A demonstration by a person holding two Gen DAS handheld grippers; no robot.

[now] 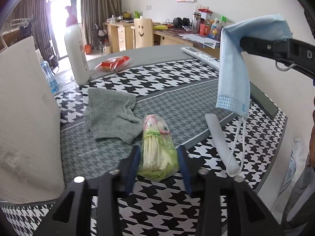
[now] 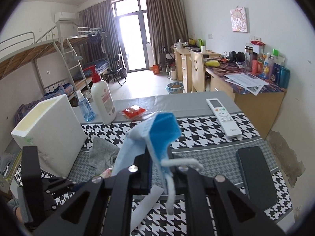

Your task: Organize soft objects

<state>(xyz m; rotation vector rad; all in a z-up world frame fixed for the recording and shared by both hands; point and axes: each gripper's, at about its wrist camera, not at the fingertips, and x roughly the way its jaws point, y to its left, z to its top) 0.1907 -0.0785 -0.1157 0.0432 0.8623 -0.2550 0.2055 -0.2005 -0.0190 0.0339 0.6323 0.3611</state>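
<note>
A worktop (image 1: pixel 161 78) under a black-and-white houndstooth cloth fills the near part of a dormitory room, with a bunk bed (image 2: pixel 39 53) far left, a curtained glass door (image 2: pixel 133 39) at the far end and a cluttered desk (image 2: pixel 246 82) along the right wall. At the left edge stands a white foam box (image 2: pixel 51 129), open-topped; what it holds cannot be seen. Just beyond it are a small blue spray bottle (image 2: pixel 85 108) and a tall white pump bottle (image 1: pixel 75 53), then a red snack packet (image 1: pixel 112 63). A grey towel (image 1: pixel 112 116) lies crumpled near the box. The left gripper (image 1: pixel 159 161) has its jaws set wide on either side of a green tissue pack (image 1: pixel 157 149). A grey foam tube (image 1: pixel 220 143) lies to the right. The right gripper (image 2: pixel 159 157) has its jaws closed on a blue face mask (image 1: pixel 234 74), held in the air above the cloth. Farther right are a white remote (image 2: pixel 223 116) and a dark phone (image 2: pixel 256 175).
</note>
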